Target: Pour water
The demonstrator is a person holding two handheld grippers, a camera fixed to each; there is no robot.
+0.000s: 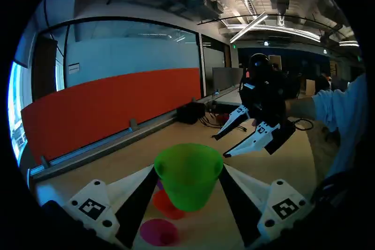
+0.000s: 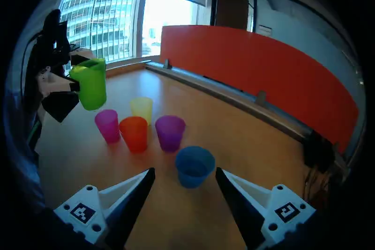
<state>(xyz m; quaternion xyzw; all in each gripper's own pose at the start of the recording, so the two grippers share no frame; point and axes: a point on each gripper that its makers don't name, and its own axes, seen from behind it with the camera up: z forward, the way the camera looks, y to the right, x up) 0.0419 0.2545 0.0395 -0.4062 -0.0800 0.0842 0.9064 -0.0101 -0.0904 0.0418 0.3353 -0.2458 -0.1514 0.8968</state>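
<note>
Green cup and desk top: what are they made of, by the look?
The green cup is probably thin plastic: its wall is translucent and glows where light passes through, and it is smooth with a soft sheen. The desk top has a warm tan wood tone and an even satin surface that picks up window light. It could be laminate or veneer; I cannot tell which.

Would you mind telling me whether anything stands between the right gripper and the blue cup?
Nothing visible does. The blue cup stands on bare table just ahead of the open right gripper. The purple cup, orange cup, pink cup and yellow cup stand beyond it; the green cup is held aloft, off to one side.
</note>
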